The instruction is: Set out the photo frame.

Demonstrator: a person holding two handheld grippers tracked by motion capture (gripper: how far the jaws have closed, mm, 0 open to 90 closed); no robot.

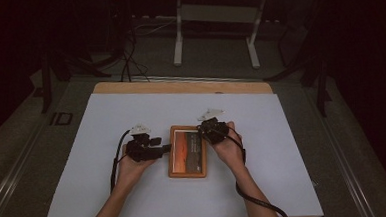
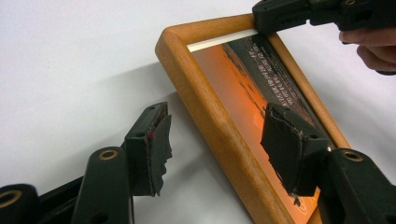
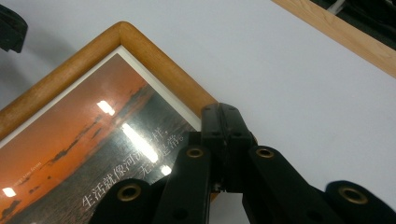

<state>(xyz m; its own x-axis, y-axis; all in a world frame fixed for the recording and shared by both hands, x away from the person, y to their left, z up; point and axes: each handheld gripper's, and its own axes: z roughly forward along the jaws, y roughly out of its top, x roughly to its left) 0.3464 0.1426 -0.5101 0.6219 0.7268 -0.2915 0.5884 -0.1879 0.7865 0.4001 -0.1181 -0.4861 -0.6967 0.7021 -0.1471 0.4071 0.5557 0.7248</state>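
A wooden picture frame [image 1: 186,151] with an orange sunset print lies flat on the white table cover [image 1: 131,116]. My left gripper [image 1: 169,147] comes in from the frame's left side and stands open. In the left gripper view its jaws straddle the frame's near rail [image 2: 210,116]: one pad [image 2: 156,144] hangs over the table, apart from the wood, and the other pad [image 2: 287,149] sits above the glass. My right gripper [image 1: 202,133] is shut, nothing between its jaws. Its closed tip [image 3: 225,112] rests at the frame's [image 3: 154,65] wooden rail near the far right corner.
The table's wooden edge [image 1: 180,86] runs along the back, also seen as a wooden strip [image 3: 345,35]. Behind it stands a white desk frame [image 1: 212,32] on a dark floor with cables. White cover lies open all around the picture frame.
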